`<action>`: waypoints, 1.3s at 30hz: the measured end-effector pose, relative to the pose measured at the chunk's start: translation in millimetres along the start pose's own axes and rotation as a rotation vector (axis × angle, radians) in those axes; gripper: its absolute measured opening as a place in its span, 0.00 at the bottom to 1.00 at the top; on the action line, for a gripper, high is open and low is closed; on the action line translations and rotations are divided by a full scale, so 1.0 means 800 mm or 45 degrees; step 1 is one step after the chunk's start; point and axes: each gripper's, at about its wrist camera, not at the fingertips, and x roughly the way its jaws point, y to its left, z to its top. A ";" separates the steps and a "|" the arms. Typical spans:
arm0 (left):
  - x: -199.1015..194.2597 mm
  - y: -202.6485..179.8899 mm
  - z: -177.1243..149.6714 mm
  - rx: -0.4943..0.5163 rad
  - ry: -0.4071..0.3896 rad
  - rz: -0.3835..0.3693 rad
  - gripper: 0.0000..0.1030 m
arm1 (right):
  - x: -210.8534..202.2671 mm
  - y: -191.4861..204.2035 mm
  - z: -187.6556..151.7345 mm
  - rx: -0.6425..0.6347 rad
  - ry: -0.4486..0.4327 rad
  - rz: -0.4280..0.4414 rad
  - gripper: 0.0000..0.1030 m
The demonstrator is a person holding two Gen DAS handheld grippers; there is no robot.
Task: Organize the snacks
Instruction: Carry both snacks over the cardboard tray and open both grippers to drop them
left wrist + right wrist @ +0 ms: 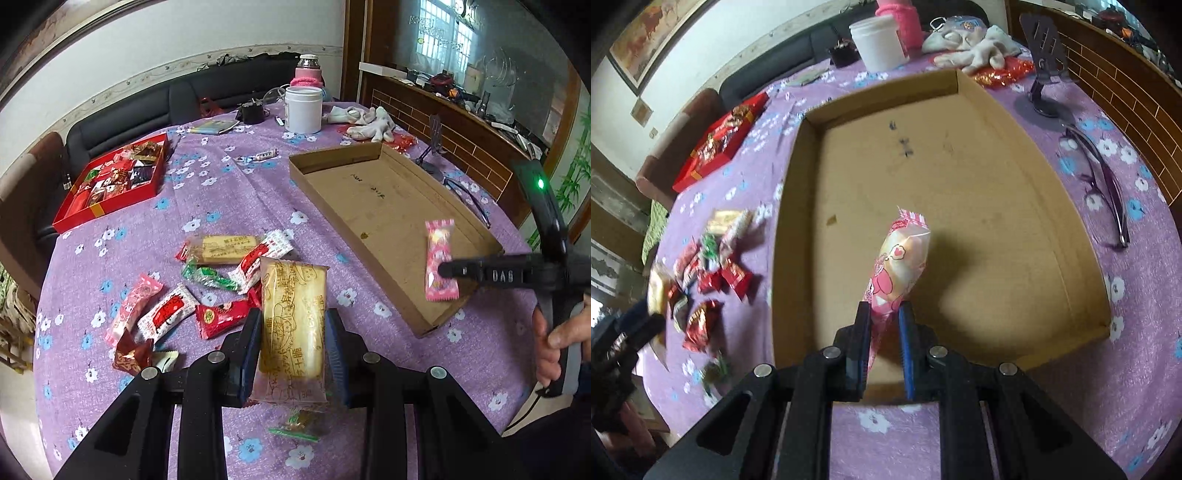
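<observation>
My left gripper (293, 321) is shut on a yellow biscuit packet (293, 314), held upright above the purple tablecloth. My right gripper (884, 312) is shut on a pink snack packet (899, 262) and holds it over the near end of the shallow cardboard tray (790, 206). In the left wrist view the right gripper (445, 271) holds that pink packet (437, 251) over the tray (314, 184). A pile of loose snacks (207, 284) lies left of the tray; it also shows in the right wrist view (709, 273).
A red box of sweets (110, 181) sits at the far left. A white jar (303, 109), a pink flask (308, 72), white gloves (369, 120), a phone stand (1047, 74) and glasses (1104, 184) lie around the tray. A green sweet (299, 424) lies under my left gripper.
</observation>
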 end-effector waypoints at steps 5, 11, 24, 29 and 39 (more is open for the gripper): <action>0.002 -0.009 0.009 0.006 -0.013 -0.034 0.34 | -0.005 -0.007 -0.014 -0.001 0.031 -0.007 0.14; 0.005 -0.023 0.022 0.028 -0.021 -0.083 0.34 | -0.017 -0.011 -0.037 -0.006 0.080 0.009 0.14; 0.035 -0.069 0.084 0.050 0.013 -0.222 0.34 | -0.062 -0.013 0.022 -0.026 -0.013 0.085 0.14; 0.062 -0.081 0.116 0.011 0.042 -0.259 0.34 | -0.052 -0.014 0.062 -0.056 -0.010 0.086 0.14; 0.165 -0.103 0.170 -0.074 0.182 -0.255 0.34 | 0.003 -0.034 0.140 -0.057 0.050 0.098 0.13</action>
